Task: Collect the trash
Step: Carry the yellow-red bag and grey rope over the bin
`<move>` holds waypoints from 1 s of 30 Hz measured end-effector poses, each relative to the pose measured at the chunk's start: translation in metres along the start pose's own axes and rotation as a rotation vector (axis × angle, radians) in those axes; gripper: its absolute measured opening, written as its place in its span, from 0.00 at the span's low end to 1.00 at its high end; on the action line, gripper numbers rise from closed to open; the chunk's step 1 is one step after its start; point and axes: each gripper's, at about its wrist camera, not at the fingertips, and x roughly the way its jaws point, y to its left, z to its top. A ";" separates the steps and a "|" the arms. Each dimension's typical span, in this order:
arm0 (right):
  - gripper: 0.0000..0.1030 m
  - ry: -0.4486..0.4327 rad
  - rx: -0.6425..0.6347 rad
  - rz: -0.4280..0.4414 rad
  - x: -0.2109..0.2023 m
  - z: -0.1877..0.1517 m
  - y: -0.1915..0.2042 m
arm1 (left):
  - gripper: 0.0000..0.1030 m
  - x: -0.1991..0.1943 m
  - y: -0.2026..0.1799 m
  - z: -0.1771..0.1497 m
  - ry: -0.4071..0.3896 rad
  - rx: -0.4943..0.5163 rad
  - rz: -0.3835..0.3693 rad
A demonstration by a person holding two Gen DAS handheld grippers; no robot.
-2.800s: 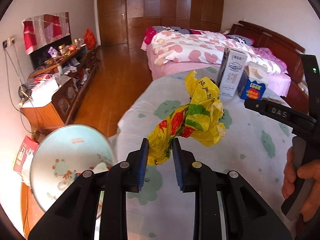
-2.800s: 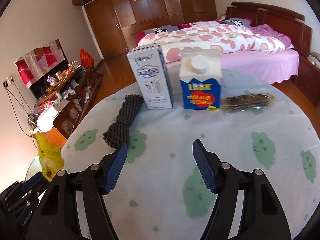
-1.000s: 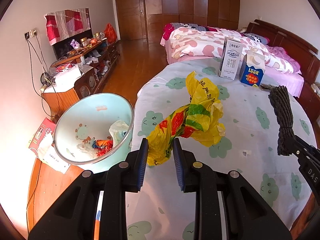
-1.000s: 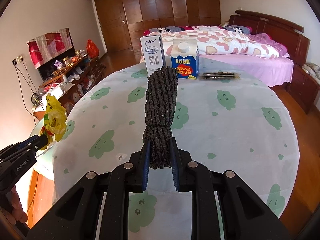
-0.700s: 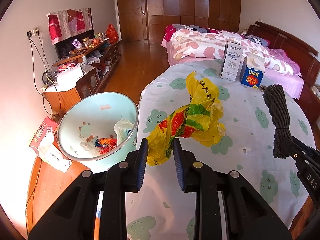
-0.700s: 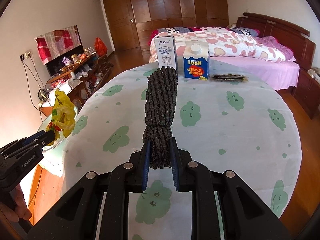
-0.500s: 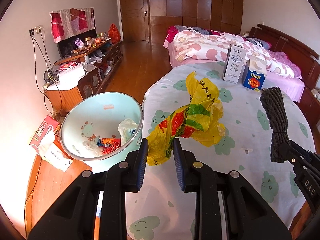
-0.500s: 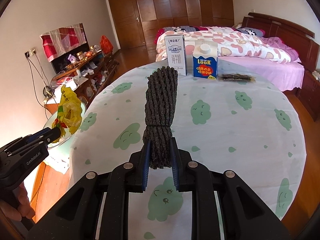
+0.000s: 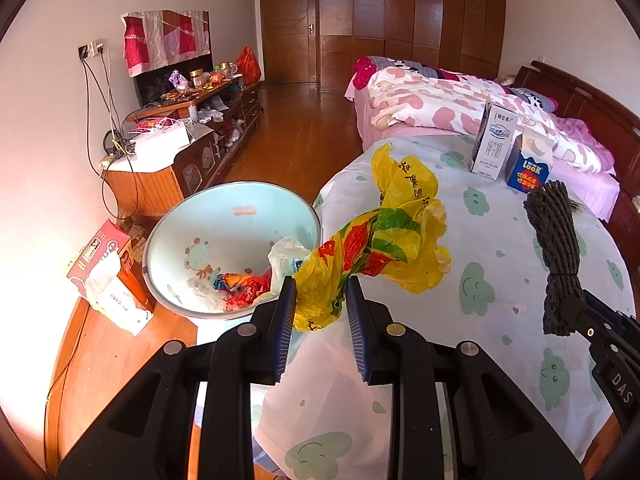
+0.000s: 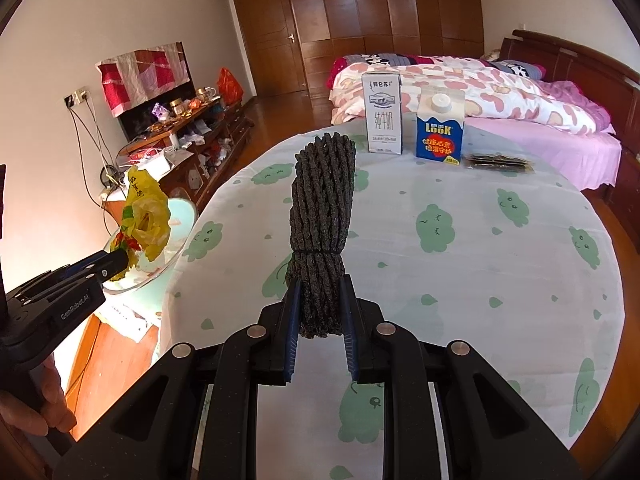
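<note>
- Left claw (image 9: 321, 312) clamps a crumpled yellow bag (image 9: 384, 236), held up near the rim of the pale basin (image 9: 168, 224) on the floor beside the worktop (image 9: 500, 240); not dropped yet.
- Basin already has some wrappers in it.
- Right claw (image 10: 319, 316) grips a dark rope bundle (image 10: 322, 220) above the worktop, further from the basin.
- Left on the worktop: milk carton (image 10: 381, 118), blue carton (image 10: 440, 130), flat dark packet (image 10: 498, 161).
- Judgement: roughly midway.

Bright daylight, sharp focus, warm pink glare at left edge, strong fisheye bending, dark vignetted corners
</note>
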 end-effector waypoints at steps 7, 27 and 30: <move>0.20 0.004 -0.023 0.036 0.005 0.004 0.020 | 0.25 0.000 0.017 0.000 -0.005 -0.029 0.023; 0.20 0.007 -0.133 0.132 0.025 0.019 0.091 | 0.25 0.005 0.081 0.006 -0.013 -0.157 0.096; 0.20 0.012 -0.152 0.149 0.029 0.021 0.103 | 0.25 0.005 0.090 0.006 -0.014 -0.172 0.108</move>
